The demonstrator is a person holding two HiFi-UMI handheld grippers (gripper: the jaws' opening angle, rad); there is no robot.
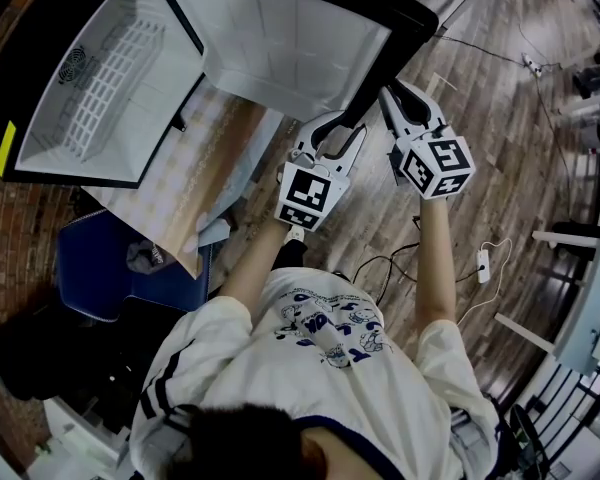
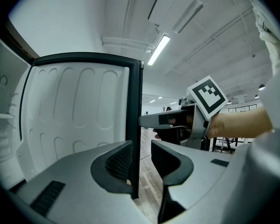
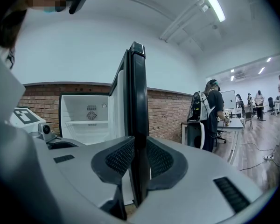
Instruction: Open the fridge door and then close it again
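Room: open lab with wood floor (image 1: 480, 118); brick wall (image 3: 168, 115) behind the fridge cabinet (image 1: 90, 88)
Door (image 1: 280, 43): swung wide; free edge upright, facing me
Right gripper (image 3: 139, 160): clenched on that edge
Left gripper (image 2: 142, 162): straddles the same edge; one pad stands clear, so no grip
Closing, my read: cabinet lies left of both grippers; the edge must swing that way and the right gripper leads

Pretty bright overall, lit from ceiling strip lights (image 2: 159, 49), slightly washed out and bluish. Heavy fisheye bending at the edges, dark vignette corners in both gripper views. Soft shadows only.
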